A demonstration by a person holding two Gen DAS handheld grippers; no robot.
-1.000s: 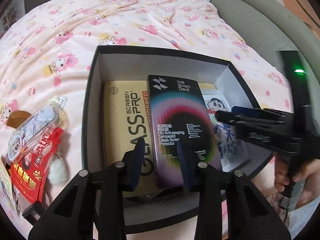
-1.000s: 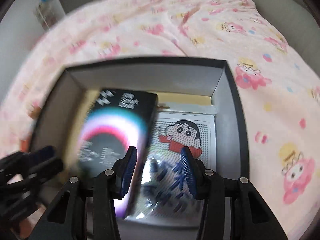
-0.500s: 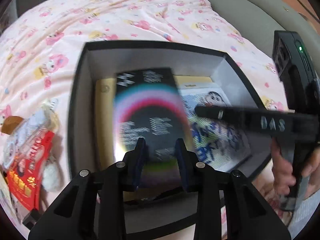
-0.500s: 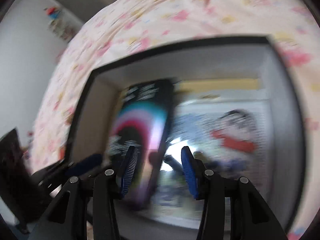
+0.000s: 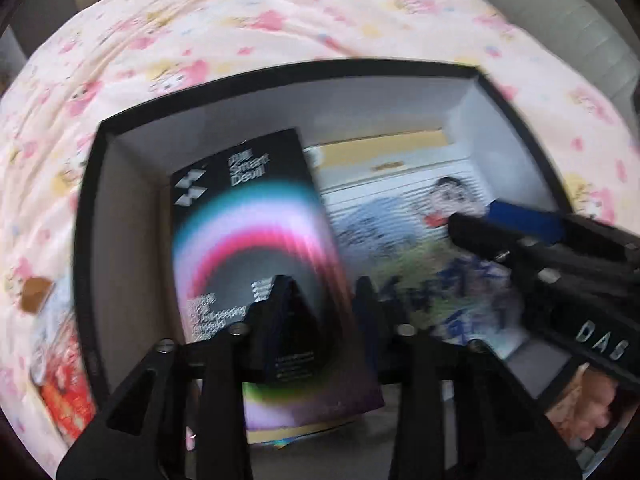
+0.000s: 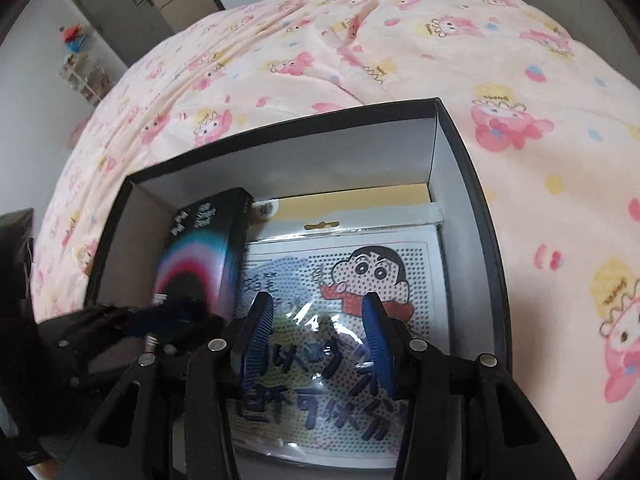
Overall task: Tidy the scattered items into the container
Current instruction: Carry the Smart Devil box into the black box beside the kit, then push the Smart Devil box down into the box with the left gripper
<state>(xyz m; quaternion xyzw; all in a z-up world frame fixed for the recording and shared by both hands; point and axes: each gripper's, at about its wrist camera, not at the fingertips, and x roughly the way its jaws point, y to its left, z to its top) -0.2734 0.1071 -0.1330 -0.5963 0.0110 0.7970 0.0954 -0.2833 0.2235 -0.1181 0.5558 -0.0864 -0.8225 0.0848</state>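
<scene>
A black open box [image 5: 288,76] [image 6: 476,184] lies on the pink bedspread. Inside are a black screen-protector box with a rainbow arc [image 5: 260,248] [image 6: 200,256], a cartoon-boy packet [image 5: 416,240] [image 6: 348,320] and a yellow package [image 5: 380,146] beneath. My left gripper [image 5: 322,304] is shut on the near end of the black screen-protector box, which tilts up on edge. My right gripper [image 6: 318,340] is open and empty over the cartoon packet; it also shows at the right of the left wrist view [image 5: 560,256].
A red packet [image 5: 60,396] and a clear phone case [image 5: 48,344] lie on the bedspread left of the box. A brown item [image 5: 34,298] lies beyond them. A grey sofa edge [image 5: 592,40] is at the far right.
My left gripper closed on the black screen-protector box and lifted its near end, shifting it left. My right gripper swung and steadied over the cartoon packet.
</scene>
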